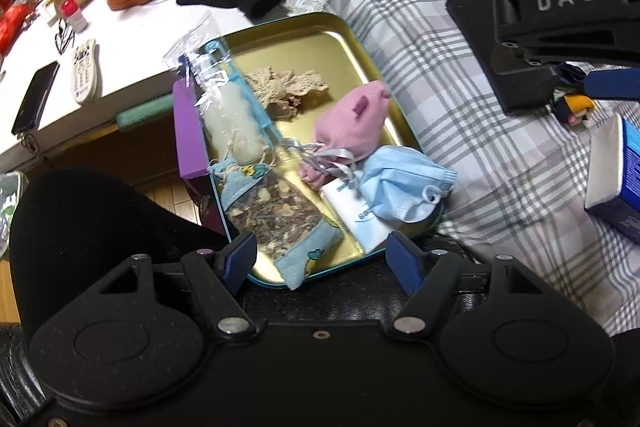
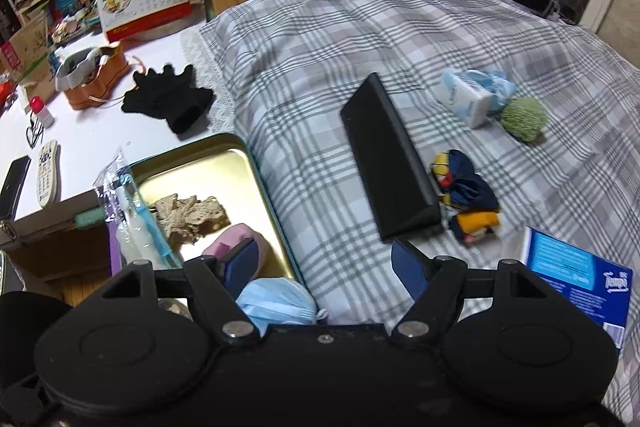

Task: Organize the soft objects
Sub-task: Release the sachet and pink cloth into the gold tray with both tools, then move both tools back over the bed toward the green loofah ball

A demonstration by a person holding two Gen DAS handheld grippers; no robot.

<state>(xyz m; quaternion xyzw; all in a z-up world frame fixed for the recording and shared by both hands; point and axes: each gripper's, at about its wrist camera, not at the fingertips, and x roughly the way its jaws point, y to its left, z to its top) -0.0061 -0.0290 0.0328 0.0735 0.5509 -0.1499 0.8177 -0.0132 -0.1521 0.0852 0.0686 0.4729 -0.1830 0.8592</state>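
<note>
A gold tin tray [image 1: 304,43] with a teal rim holds a cellophane bag [image 1: 224,107], a beige knit cloth [image 1: 288,89], a pink sock [image 1: 352,125], a blue face mask [image 1: 404,187], a tissue pack [image 1: 360,217], a sachet of dried bits [image 1: 276,211] and a light blue sock [image 1: 308,259]. My left gripper [image 1: 322,259] hovers open over the tray's near edge, its pads touching nothing. My right gripper [image 2: 324,267] is open and holds nothing, above the tray's right rim [image 2: 280,227] and the mask [image 2: 276,303]. On the checked blanket [image 2: 320,47] lie a dark blue and yellow sock bundle [image 2: 466,195], a green fuzzy ball [image 2: 524,119] and another tissue pack [image 2: 466,99].
A long black case [image 2: 388,159] lies on the blanket between the tray and the socks. A blue tissue box [image 2: 580,275] sits at the right. Black gloves [image 2: 168,103], a remote [image 2: 48,173], a phone [image 2: 14,191] and an orange box [image 2: 96,83] are on the white table [image 2: 100,131].
</note>
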